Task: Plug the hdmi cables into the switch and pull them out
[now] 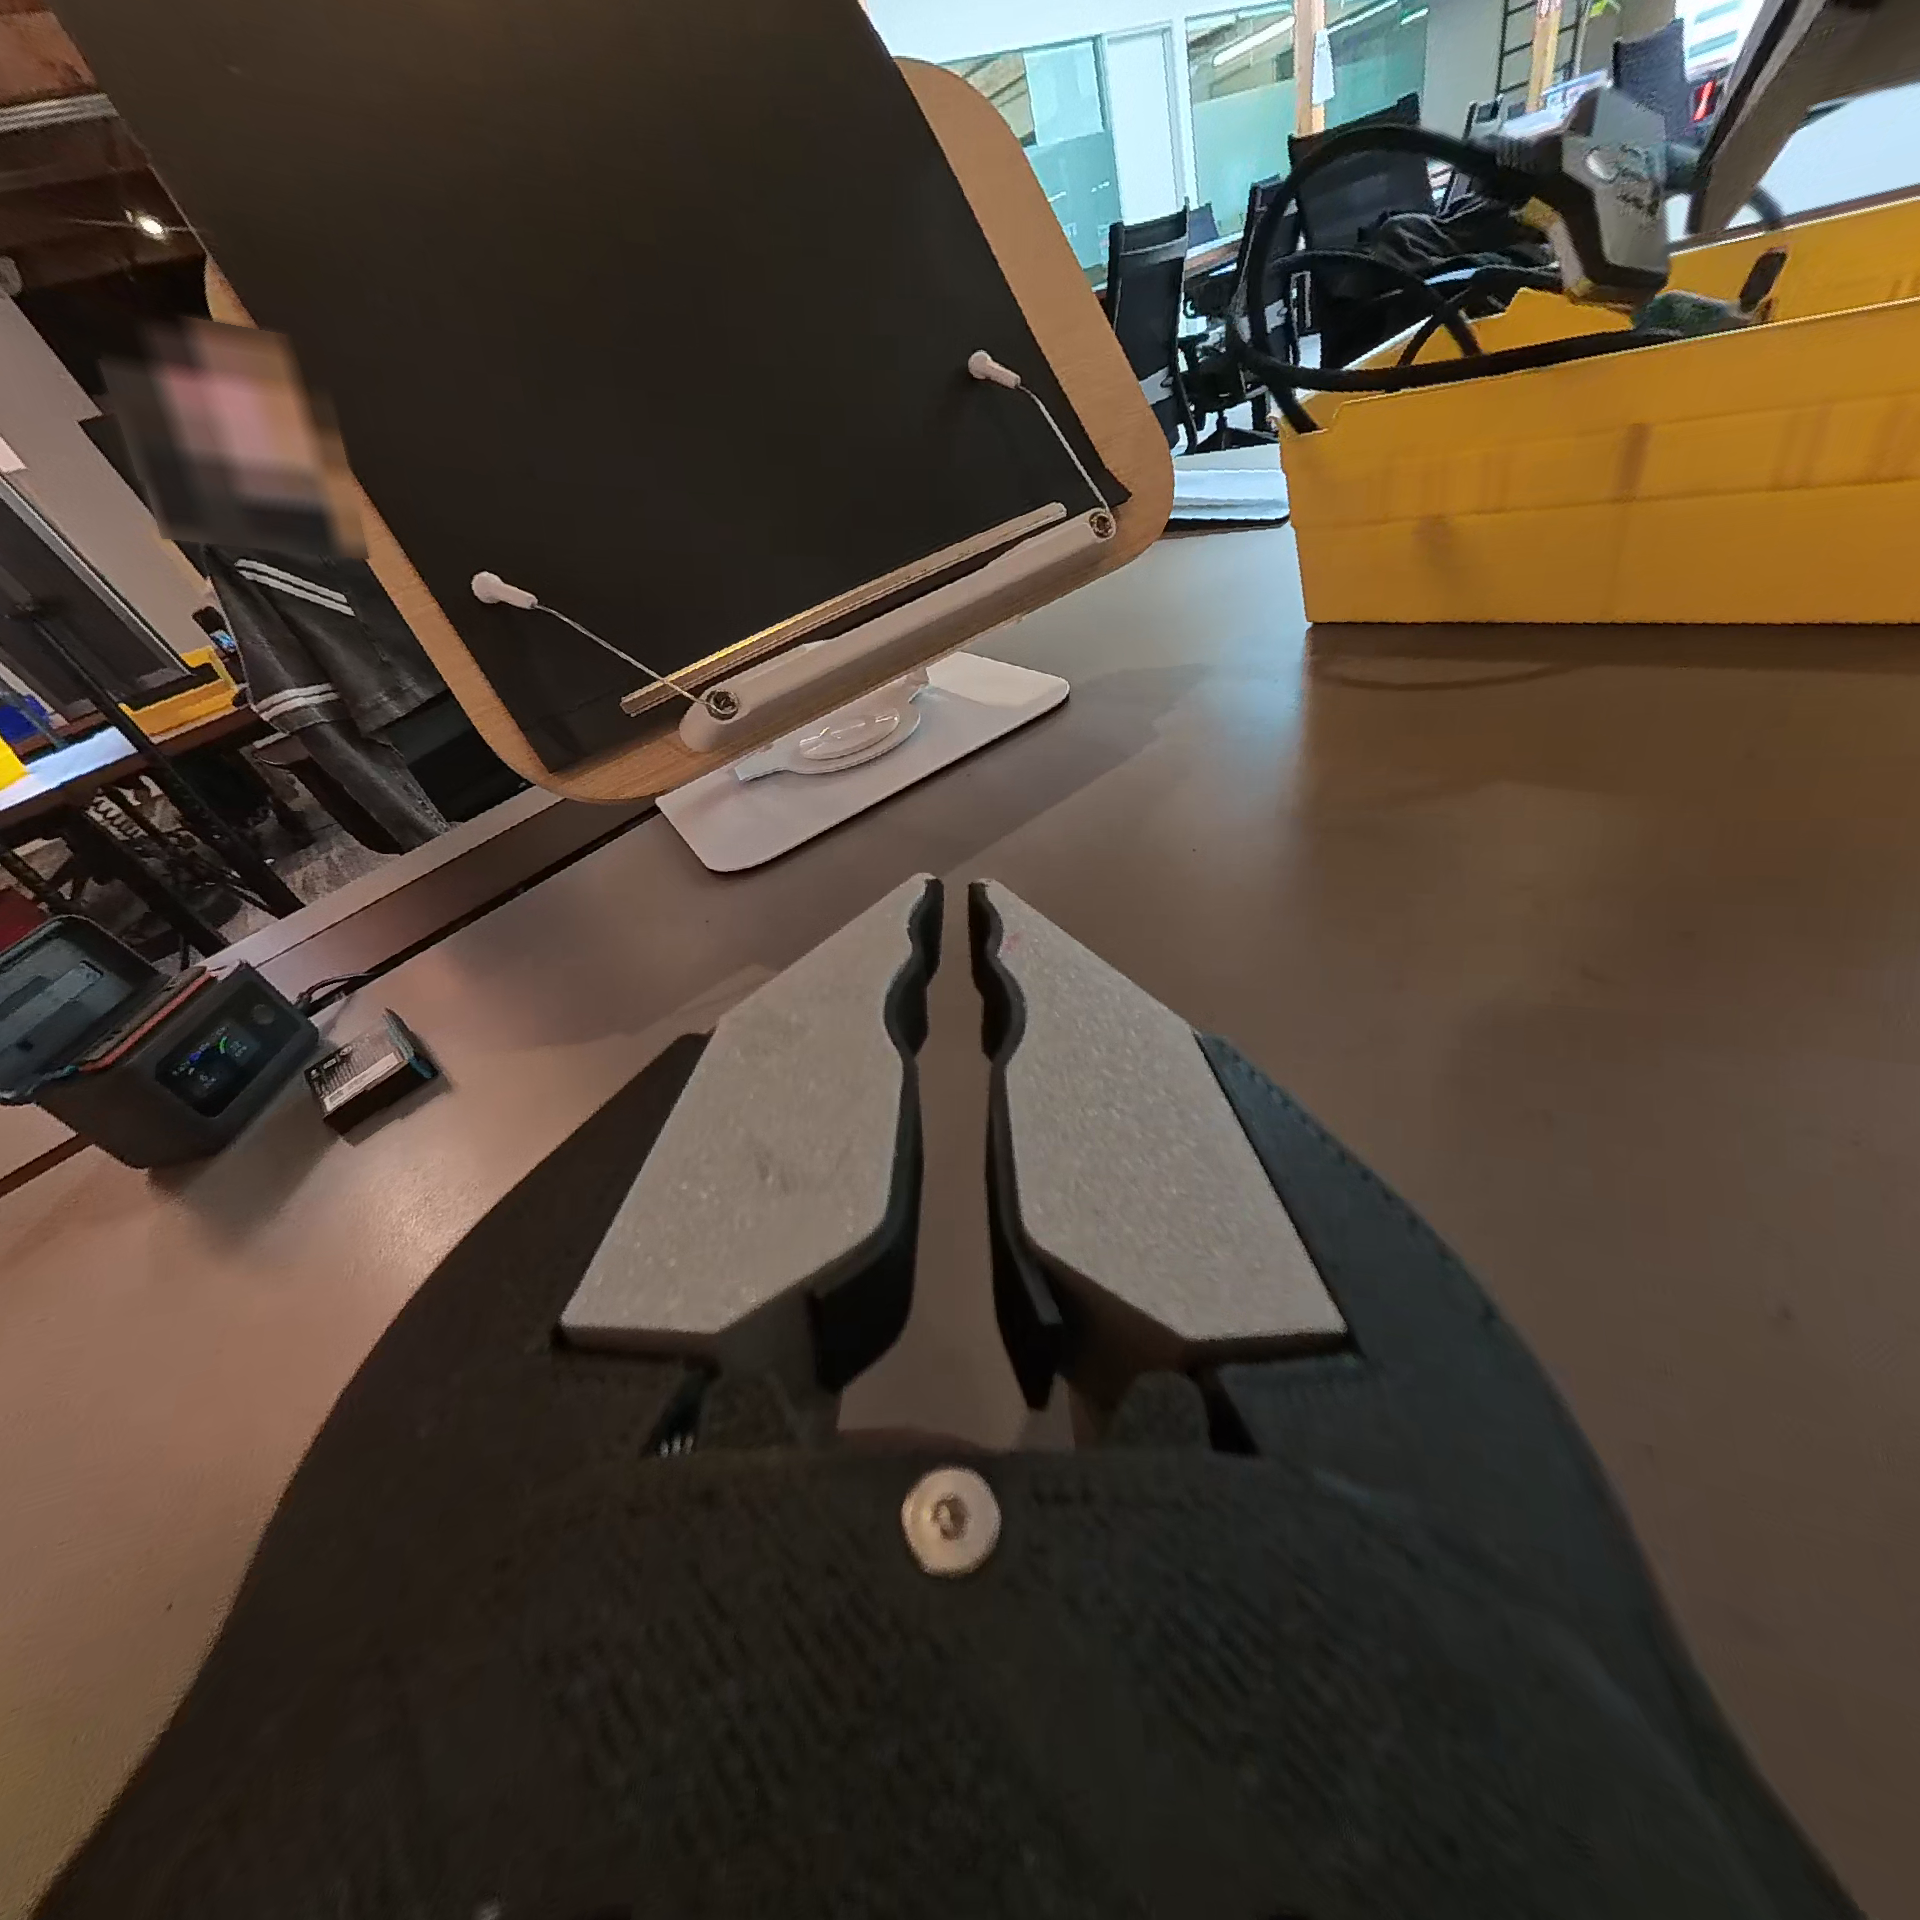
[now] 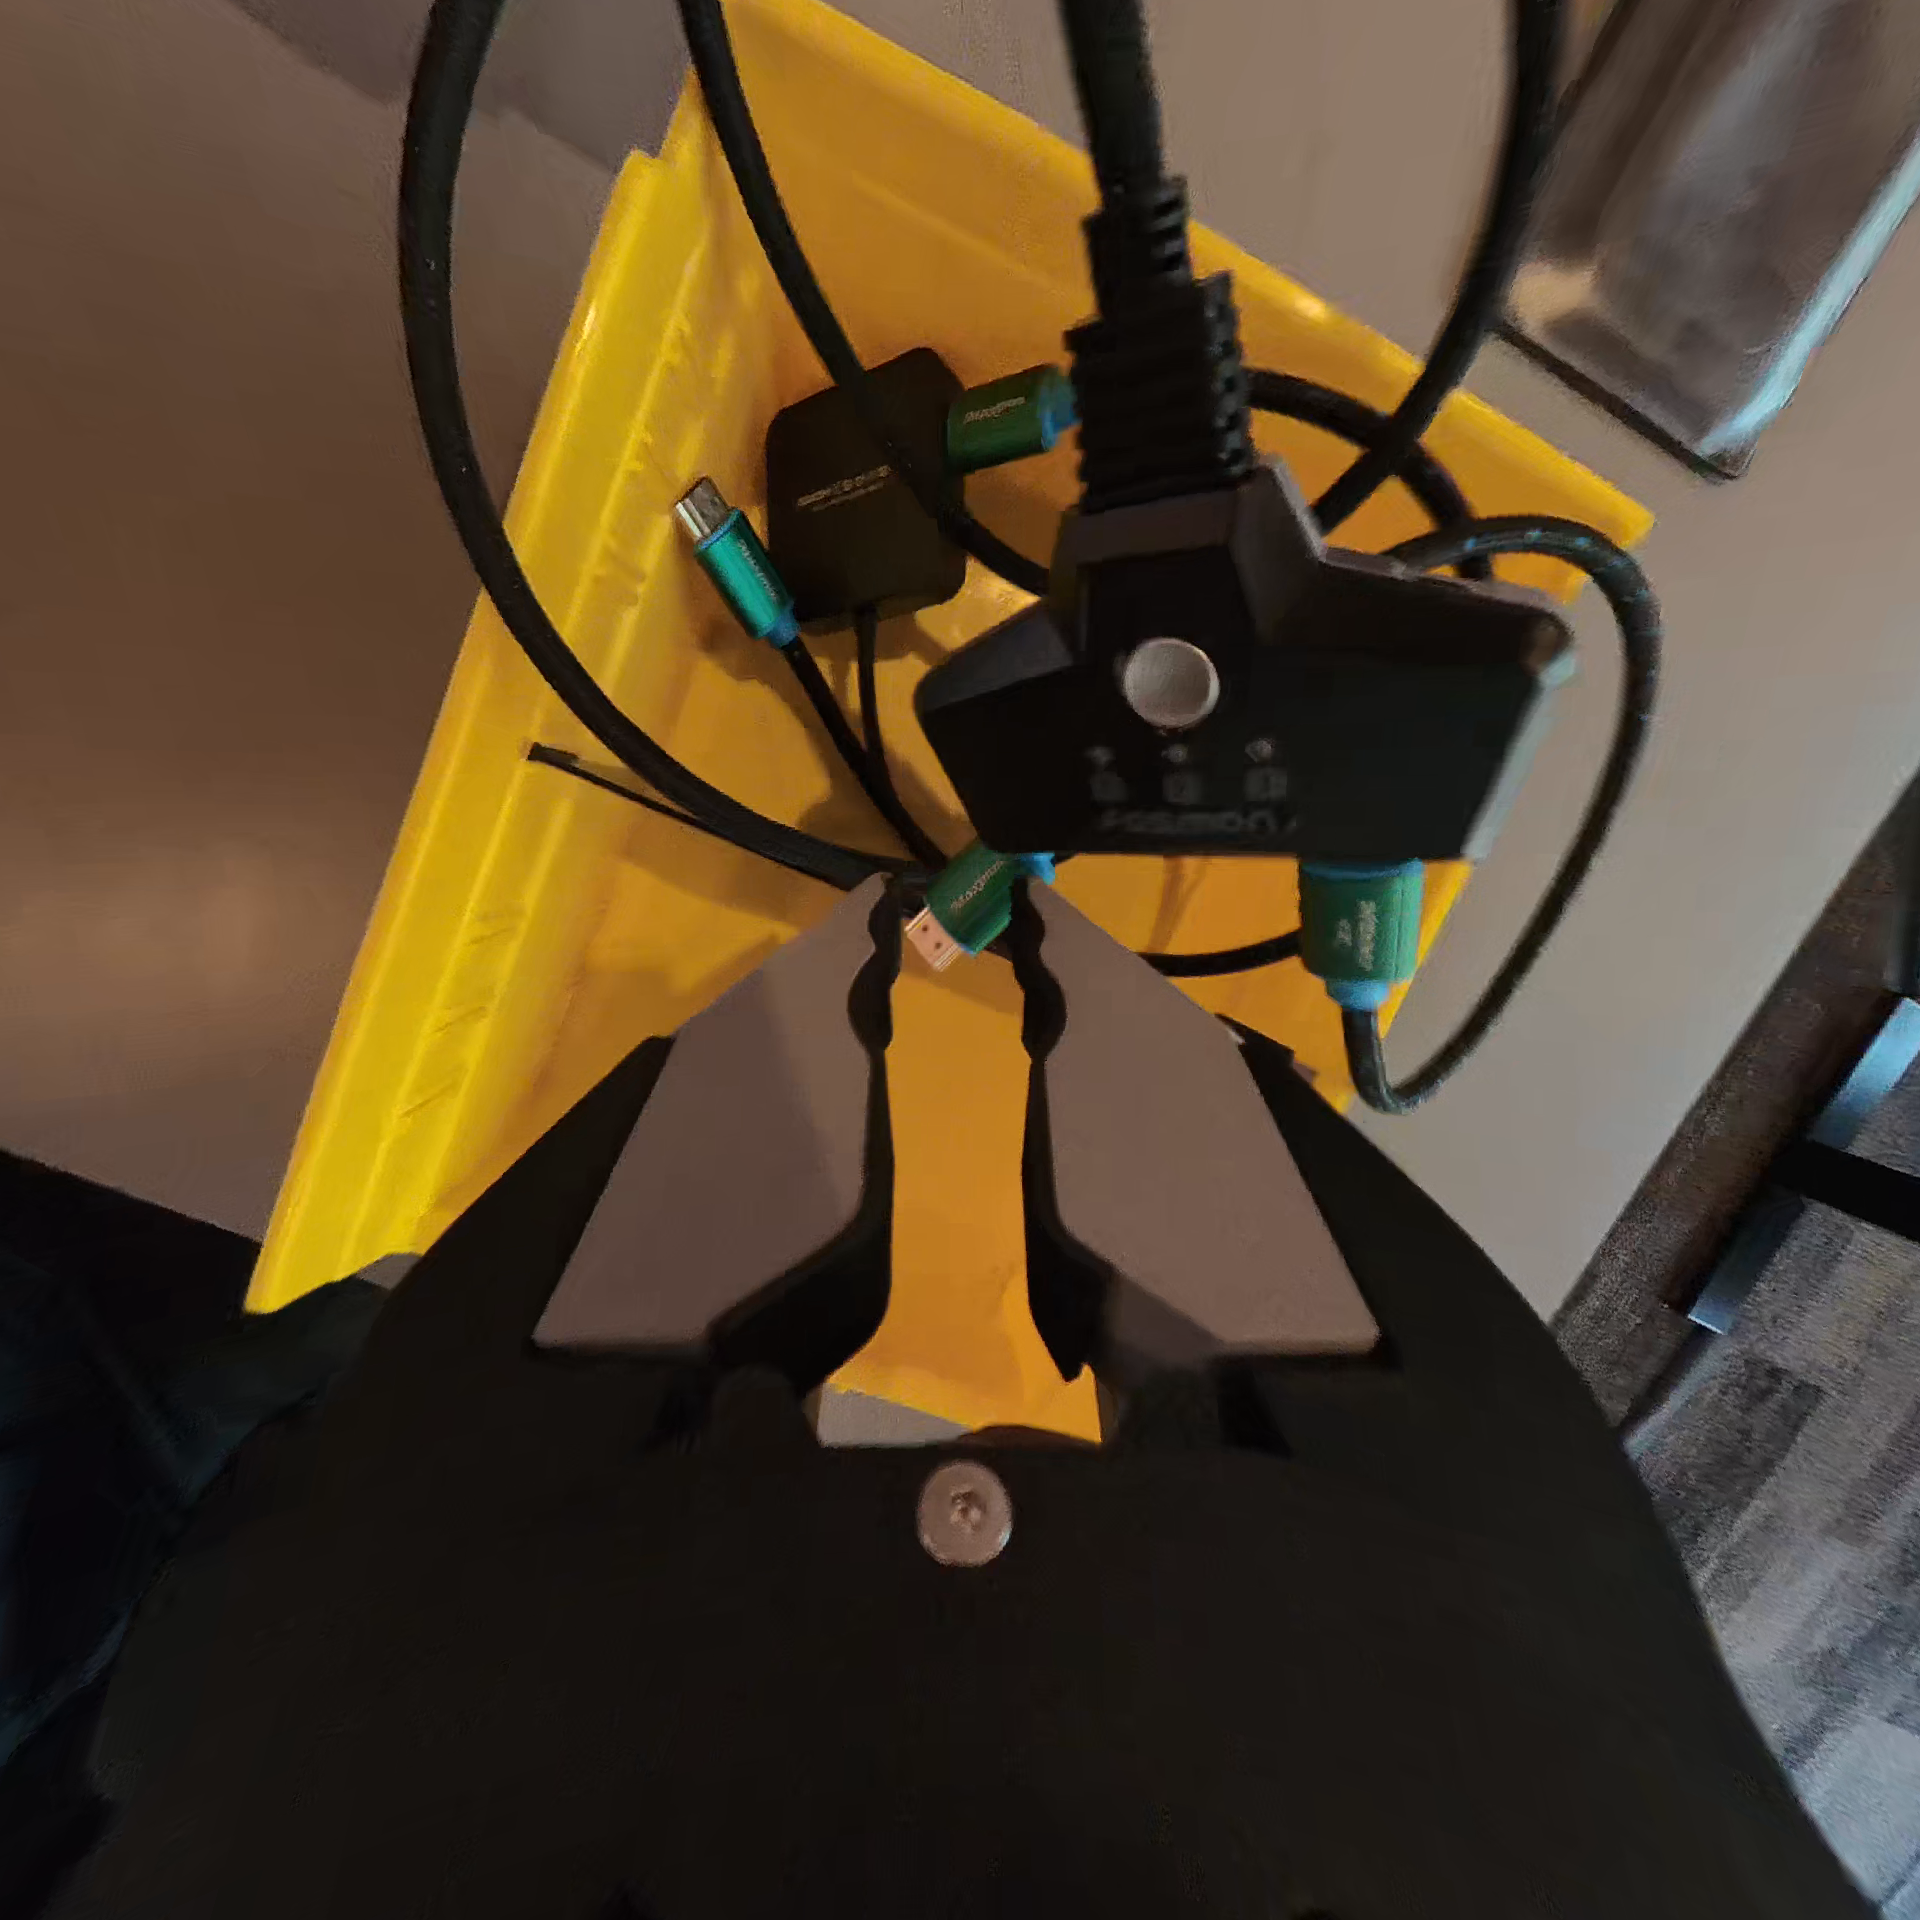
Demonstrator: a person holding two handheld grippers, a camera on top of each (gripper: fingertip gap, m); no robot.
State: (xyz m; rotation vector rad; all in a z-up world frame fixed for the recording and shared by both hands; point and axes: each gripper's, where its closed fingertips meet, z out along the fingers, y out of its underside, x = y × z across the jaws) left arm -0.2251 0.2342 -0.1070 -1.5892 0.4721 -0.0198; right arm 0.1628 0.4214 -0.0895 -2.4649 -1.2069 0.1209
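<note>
Switch [image 2: 1236, 717] hangs over yellow bin [image 2: 540, 935], one green plug [image 2: 1356, 925] inserted; three plugs loose. Right claw [image 2: 951, 914] released, left claw [image 1: 954, 894] clenched empty.

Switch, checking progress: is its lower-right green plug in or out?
In: the green plug meets the switch body, no metal tip showing.

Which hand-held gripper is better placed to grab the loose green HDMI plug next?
Right hand-held gripper: it hangs over the yellow bin, fingertips at the plug. Left is nearly closed over the bare table.
</note>
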